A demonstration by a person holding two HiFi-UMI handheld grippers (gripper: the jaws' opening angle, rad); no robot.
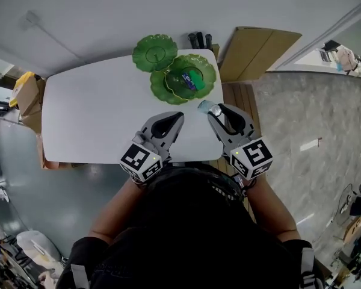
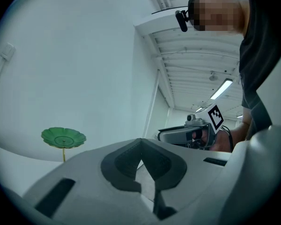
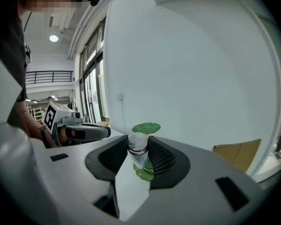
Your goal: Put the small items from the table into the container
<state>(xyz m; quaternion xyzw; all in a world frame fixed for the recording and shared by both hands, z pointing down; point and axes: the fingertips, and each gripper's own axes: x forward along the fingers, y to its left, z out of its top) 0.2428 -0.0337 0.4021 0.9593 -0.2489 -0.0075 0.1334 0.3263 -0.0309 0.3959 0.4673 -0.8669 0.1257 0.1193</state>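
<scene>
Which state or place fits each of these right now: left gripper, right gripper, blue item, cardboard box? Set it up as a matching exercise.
Things:
1. left gripper
2. right gripper
3. blue item
4. cardboard box

States or places:
A. lying in a green dish
B. jaws together, nothing held
C. beside the table, not on it
D. shut on a small clear bottle

Pairs: 1-B, 2-D, 3-A, 4-C

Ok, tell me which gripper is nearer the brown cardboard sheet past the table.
Right. The right gripper hangs over the table end beside the cardboard sheet; the left gripper is further along the table, away from it.
</scene>
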